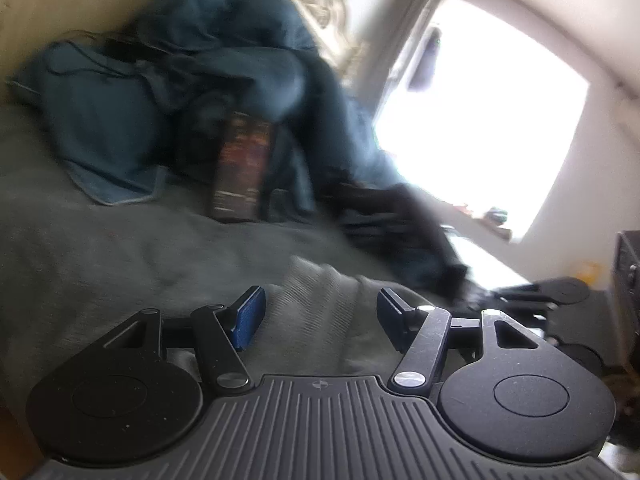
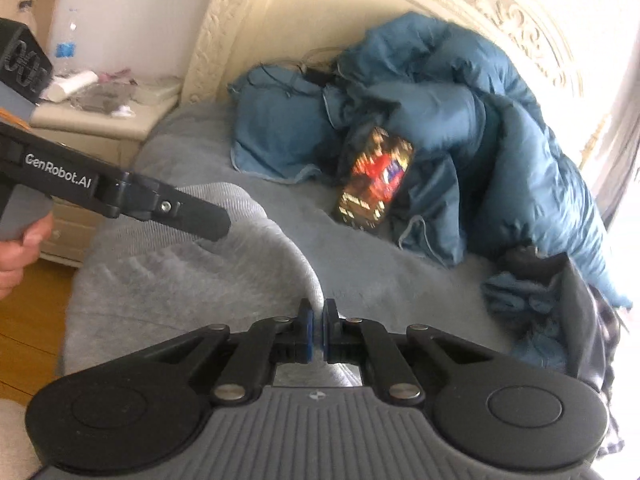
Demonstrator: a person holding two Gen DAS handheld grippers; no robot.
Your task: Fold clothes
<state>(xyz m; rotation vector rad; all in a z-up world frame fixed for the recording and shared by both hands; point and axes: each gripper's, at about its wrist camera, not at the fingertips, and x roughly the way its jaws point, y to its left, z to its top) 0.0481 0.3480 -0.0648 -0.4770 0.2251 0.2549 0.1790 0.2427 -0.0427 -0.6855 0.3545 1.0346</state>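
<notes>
Pinching a grey ribbed garment edge in your closed right tongs, left tongs half-open, empty—thin grip may slip.

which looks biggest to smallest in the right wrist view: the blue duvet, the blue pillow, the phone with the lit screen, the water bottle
1. blue duvet
2. blue pillow
3. phone, propped against the duvet
4. water bottle on the nightstand

The bottle stands farther back and is blurred, so its last place against the phone is unsure.
</notes>
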